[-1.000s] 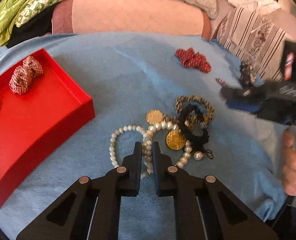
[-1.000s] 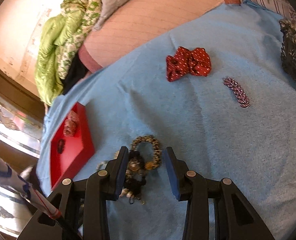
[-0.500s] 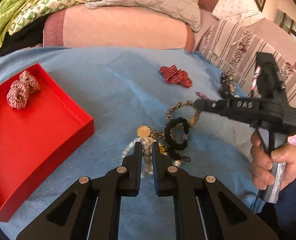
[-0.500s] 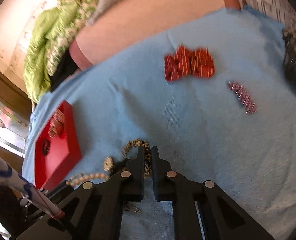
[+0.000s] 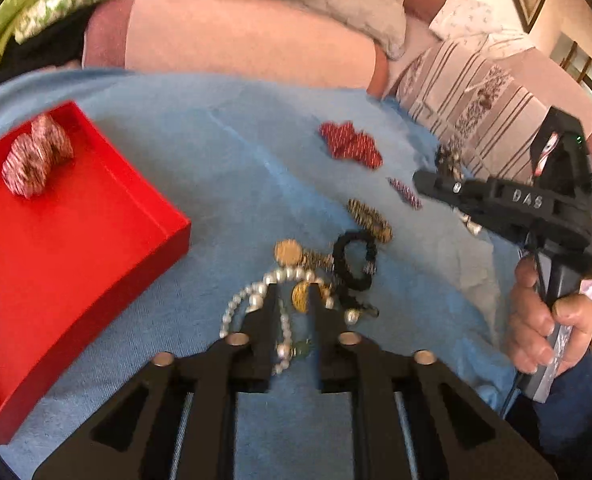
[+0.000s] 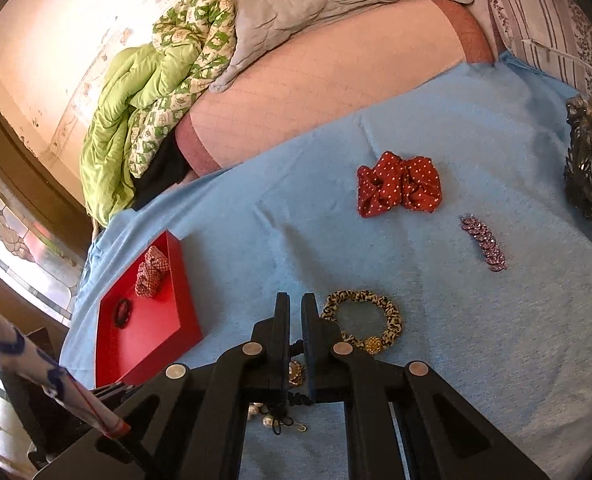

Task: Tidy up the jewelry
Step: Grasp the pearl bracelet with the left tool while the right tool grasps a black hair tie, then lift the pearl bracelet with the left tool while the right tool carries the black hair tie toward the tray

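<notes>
A tangle of jewelry lies on the blue cloth [image 5: 236, 152]: a pearl necklace [image 5: 256, 292], gold coin pendants [image 5: 288, 251] and a black hair tie [image 5: 353, 260]. My left gripper [image 5: 294, 304] is open, its fingers either side of a pearl strand. My right gripper [image 6: 295, 320] is shut with nothing visibly between its tips, raised over the pile; the black hair tie [image 6: 292, 398] shows beneath its fingers. It also shows at the right of the left wrist view [image 5: 423, 180]. A leopard-print scrunchie [image 6: 361, 320] lies beside it. The red tray [image 5: 96, 240] holds a checked scrunchie [image 5: 36, 160].
A red polka-dot scrunchie [image 6: 399, 184] and a purple sequin clip [image 6: 483, 242] lie further back on the cloth. A dark ornate clip [image 6: 585, 160] sits at the right edge. A pink bolster [image 6: 315, 84], pillows and a green quilt [image 6: 136, 120] lie behind.
My left gripper let go of the pearl strand and opened. My right gripper shut, then lifted away from the pile; the leopard scrunchie now lies apart from the tangle.
</notes>
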